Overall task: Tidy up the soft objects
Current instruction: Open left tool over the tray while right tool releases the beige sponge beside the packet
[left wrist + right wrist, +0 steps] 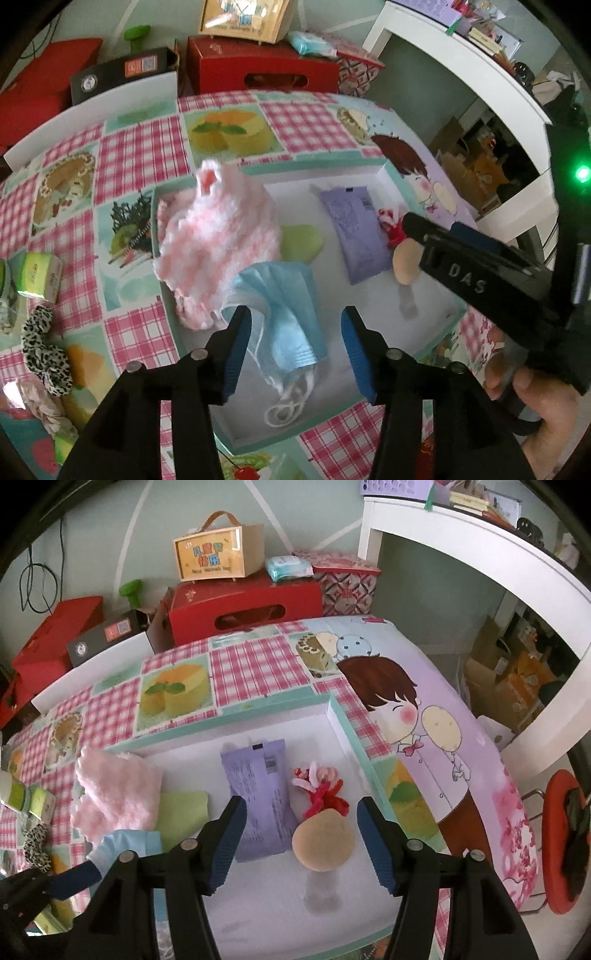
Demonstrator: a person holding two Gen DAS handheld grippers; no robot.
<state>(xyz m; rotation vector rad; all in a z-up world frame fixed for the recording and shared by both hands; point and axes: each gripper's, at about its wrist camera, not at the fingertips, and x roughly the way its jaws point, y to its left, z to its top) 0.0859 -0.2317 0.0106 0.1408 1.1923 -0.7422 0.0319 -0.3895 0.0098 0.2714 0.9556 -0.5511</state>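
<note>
Basically both the left gripper (295, 350) and right gripper (299, 843) hang spread and empty over the tray (258, 439); blue mask (284, 314) lower-center inside it, limp, light, pinch the folded body, not loops.

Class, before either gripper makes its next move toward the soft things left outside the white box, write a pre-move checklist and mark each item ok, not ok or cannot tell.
1. Left gripper empty, open: ok.
2. Right gripper empty, open: ok.
3. Blue face mask inside the white box: ok.
4. Pink fluffy cloth fully inside: not ok, overhangs the rim.
5. Leopard scrunchie boxed: not ok, lies on the tablecloth.
6. Powder puff settled flat: cannot tell.
</note>
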